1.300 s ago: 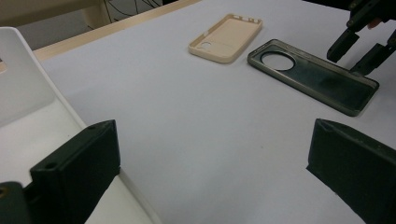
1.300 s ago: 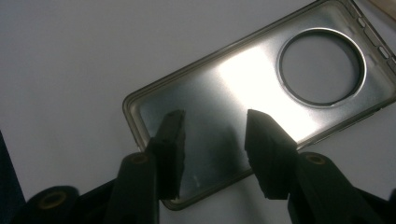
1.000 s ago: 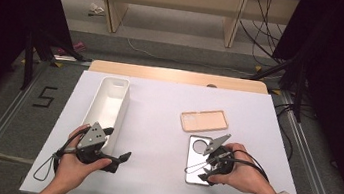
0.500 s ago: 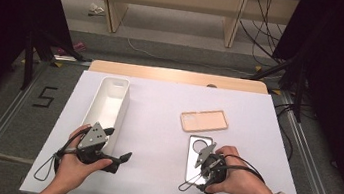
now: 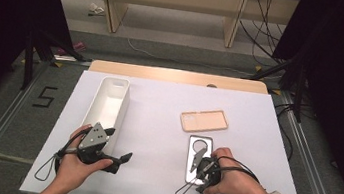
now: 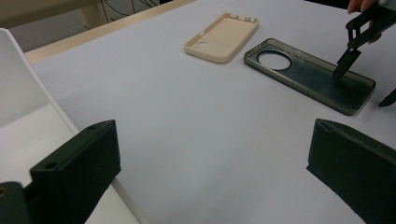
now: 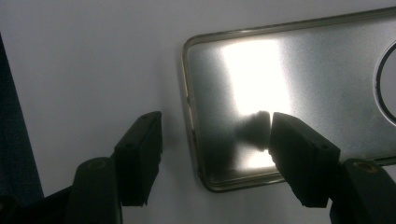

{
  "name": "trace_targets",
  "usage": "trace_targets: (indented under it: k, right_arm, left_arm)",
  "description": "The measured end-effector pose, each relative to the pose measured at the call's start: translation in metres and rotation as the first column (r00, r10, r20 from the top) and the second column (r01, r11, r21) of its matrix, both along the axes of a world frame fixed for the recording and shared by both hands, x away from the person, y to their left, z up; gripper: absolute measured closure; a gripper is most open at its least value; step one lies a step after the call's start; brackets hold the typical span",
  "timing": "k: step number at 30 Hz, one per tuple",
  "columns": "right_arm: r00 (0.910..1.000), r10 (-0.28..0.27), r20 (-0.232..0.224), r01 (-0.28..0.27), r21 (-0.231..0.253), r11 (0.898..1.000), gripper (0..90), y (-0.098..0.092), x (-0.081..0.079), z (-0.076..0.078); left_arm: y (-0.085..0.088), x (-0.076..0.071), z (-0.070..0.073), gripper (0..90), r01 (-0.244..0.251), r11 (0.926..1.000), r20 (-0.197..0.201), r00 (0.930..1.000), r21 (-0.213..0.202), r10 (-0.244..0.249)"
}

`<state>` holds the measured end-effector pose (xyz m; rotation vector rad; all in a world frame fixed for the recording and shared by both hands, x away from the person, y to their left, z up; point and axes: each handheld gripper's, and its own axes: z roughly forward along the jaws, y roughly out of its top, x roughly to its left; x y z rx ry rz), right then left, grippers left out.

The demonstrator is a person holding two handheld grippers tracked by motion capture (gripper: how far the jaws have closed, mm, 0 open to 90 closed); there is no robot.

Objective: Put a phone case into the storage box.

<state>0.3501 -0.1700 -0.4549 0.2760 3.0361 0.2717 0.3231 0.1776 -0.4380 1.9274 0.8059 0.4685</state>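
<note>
The right gripper [image 5: 197, 162] has its fingers spread, just been narrowing, straddling the near edge of the grey phone case [image 5: 200, 153] at 5 o'clock on the surface [image 5: 159, 105]. Nothing's lifted yet. The left gripper [image 5: 119, 159] idles, released.

Right tool [image 5: 199, 167] over the grey phone case [image 5: 200, 146], beige case [image 5: 204, 120] beyond, white bin [image 5: 108, 106] at left.
</note>
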Motion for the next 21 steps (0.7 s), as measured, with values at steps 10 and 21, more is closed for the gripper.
trace_targets:
  k: [10,21]
  right_arm:
    - [0.9995,0.031,-0.006,-0.031,-0.033,0.999,42.3,0.008,0.003,0.000]
    - [0.9989,0.041,-0.023,-0.042,-0.057,0.997,53.7,0.014,0.003,0.001]
  left_arm:
    - [-0.001,0.000,-0.001,1.8,0.003,1.0000,-0.003,1.0000,0.000,-0.003]
    - [-0.001,0.000,-0.001,2.2,0.004,1.0000,-0.002,1.0000,0.000,-0.004]
